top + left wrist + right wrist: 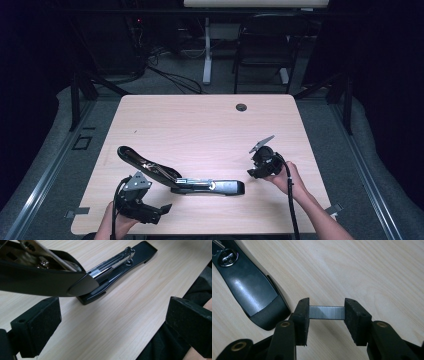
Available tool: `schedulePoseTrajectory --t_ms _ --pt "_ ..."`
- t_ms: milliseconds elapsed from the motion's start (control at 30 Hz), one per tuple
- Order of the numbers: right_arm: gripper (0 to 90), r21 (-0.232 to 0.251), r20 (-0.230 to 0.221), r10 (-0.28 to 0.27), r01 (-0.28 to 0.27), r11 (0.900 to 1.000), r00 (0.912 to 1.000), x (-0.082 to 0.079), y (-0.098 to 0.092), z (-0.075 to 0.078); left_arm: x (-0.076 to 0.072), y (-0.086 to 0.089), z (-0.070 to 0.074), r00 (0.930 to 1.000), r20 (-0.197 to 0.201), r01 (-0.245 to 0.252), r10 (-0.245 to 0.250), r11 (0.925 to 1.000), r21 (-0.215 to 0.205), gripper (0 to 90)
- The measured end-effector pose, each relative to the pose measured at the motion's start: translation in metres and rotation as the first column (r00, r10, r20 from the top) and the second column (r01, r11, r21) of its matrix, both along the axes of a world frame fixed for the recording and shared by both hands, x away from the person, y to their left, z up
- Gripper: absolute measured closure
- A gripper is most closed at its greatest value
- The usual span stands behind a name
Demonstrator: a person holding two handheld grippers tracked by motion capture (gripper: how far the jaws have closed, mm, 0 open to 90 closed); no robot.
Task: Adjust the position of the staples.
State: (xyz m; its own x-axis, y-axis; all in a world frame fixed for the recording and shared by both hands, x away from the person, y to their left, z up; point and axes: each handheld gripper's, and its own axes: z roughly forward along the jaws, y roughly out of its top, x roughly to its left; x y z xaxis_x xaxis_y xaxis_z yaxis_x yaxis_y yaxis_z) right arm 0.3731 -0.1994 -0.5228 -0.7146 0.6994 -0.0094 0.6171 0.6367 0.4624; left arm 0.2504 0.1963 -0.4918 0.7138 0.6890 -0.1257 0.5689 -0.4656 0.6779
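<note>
Clearly, the right claw (326, 322) is gripping a strip of staples (326, 312) end to end between its pads, hovering just beside the stapler (180, 177). That stapler is lying swung open near the front of the counter (200, 125). Meanwhile the left claw (112, 327) is standing wide, holding nothing, near the stapler's raised lid.
</note>
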Motion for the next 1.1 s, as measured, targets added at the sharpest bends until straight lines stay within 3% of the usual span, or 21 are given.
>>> schedulePoseTrajectory --t_ms 200,233,267,300,567,867,933,1000,1100 --pt "57.1 -0.034 -0.022 0.033 -0.034 0.999 0.9992 -0.001 -0.003 -0.001 0.003 0.003 -0.002 0.9996 -0.024 -0.018 0.018 0.9994 0.029 0.2" --pt "57.1 -0.035 -0.022 0.045 -0.045 0.998 0.9988 0.000 -0.003 -0.002 0.004 0.004 -0.002 0.9994 -0.025 -0.024 0.025 0.9992 0.031 0.2" --pt "57.1 -0.005 -0.012 0.039 -0.039 0.999 0.9992 -0.001 -0.002 -0.005 0.004 0.005 -0.002 0.9992 -0.027 -0.028 0.029 0.9989 0.038 0.2" --pt "57.1 -0.044 -0.024 0.062 -0.063 0.997 0.9978 0.000 -0.003 -0.004 0.004 0.006 -0.003 0.9991 -0.024 -0.033 0.034 0.9987 0.038 0.2" --pt "57.1 -0.072 -0.044 0.119 -0.122 0.990 0.9919 0.001 -0.001 -0.014 0.007 0.015 -0.003 0.9975 -0.030 -0.063 0.064 0.9968 0.050 0.2" --pt "56.7 -0.149 -0.059 0.217 -0.223 0.963 0.9745 -0.001 0.003 -0.024 0.007 0.019 -0.003 0.9960 -0.021 -0.086 0.087 0.9950 0.051 0.2" --pt "54.4 -0.124 -0.060 0.218 -0.224 0.967 0.9742 0.001 0.001 -0.027 0.007 0.020 -0.003 0.9949 0.000 -0.100 0.101 0.9930 0.062 0.2" --pt "42.4 -0.114 -0.060 0.208 -0.214 0.970 0.9763 0.003 -0.001 -0.025 0.007 0.021 -0.003 0.9939 0.000 -0.110 0.110 0.9923 0.056 0.2" --pt "34.9 -0.067 -0.035 0.159 -0.161 0.985 0.9867 0.004 -0.003 -0.020 0.008 0.023 -0.002 0.9927 0.005 -0.120 0.120 0.9910 0.059 0.2"
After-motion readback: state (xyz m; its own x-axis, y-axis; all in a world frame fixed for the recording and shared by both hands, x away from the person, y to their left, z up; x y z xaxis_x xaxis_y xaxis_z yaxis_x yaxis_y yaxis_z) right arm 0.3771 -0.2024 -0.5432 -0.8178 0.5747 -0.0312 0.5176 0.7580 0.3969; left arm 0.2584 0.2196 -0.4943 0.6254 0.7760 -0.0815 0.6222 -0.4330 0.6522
